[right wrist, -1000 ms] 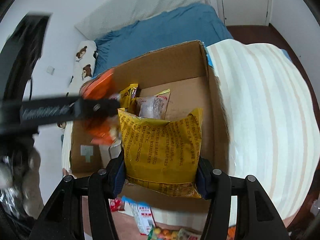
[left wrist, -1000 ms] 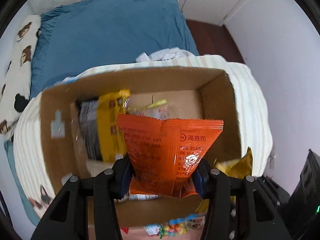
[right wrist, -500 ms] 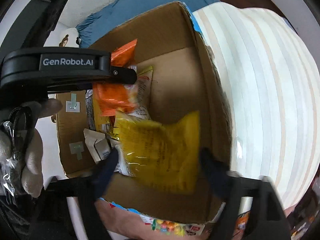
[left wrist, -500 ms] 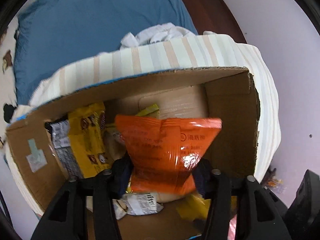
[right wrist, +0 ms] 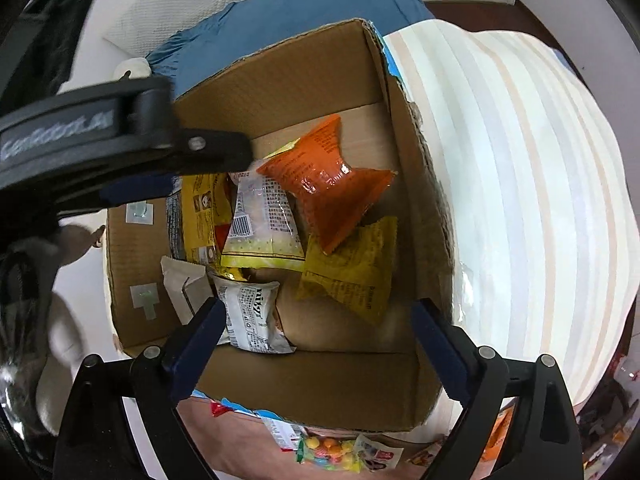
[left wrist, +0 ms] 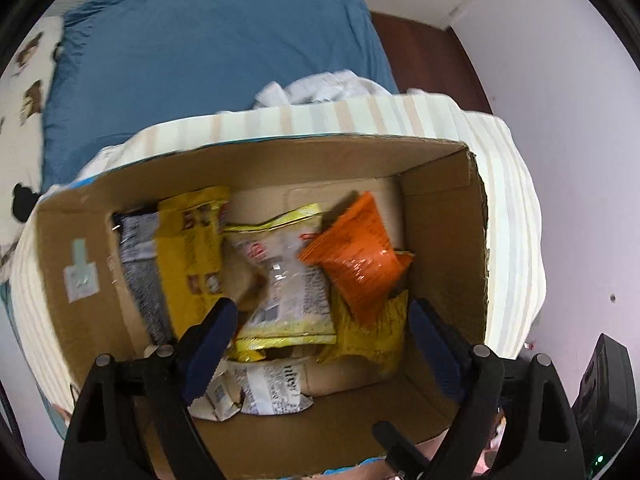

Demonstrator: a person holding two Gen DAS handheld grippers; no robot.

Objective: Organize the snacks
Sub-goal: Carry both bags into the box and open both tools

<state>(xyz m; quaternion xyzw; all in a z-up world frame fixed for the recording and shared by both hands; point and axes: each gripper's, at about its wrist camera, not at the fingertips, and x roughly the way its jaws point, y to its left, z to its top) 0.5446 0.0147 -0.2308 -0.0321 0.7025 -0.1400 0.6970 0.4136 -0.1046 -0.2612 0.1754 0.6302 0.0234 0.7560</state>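
Snacks lie loose in an open cardboard box [left wrist: 276,164] on a striped cover [right wrist: 520,184] over a bed. Nearest the left gripper [left wrist: 320,332], its jaws are spreading wide and pinch nothing; the packets sit below the gap, clear of both pads. Just past it, at 12 o'clock, a clear-and-yellow packet [left wrist: 280,280] lies flat, with an orange packet [left wrist: 356,256] tilted across its 3 o'clock edge and resting on a yellow packet [left wrist: 372,336]. At 10 o'clock a tall yellow bag [left wrist: 192,248] leans beside a grey one [left wrist: 140,264], though blur makes its print unreadable. The right gripper [right wrist: 316,332] likewise hangs over the box, jaws opening and empty. Under it, at 11 o'clock, lies a white packet [right wrist: 252,312]. Beyond the box's far wall a blue bedsheet [left wrist: 208,52] stretches away toward 12 o'clock.
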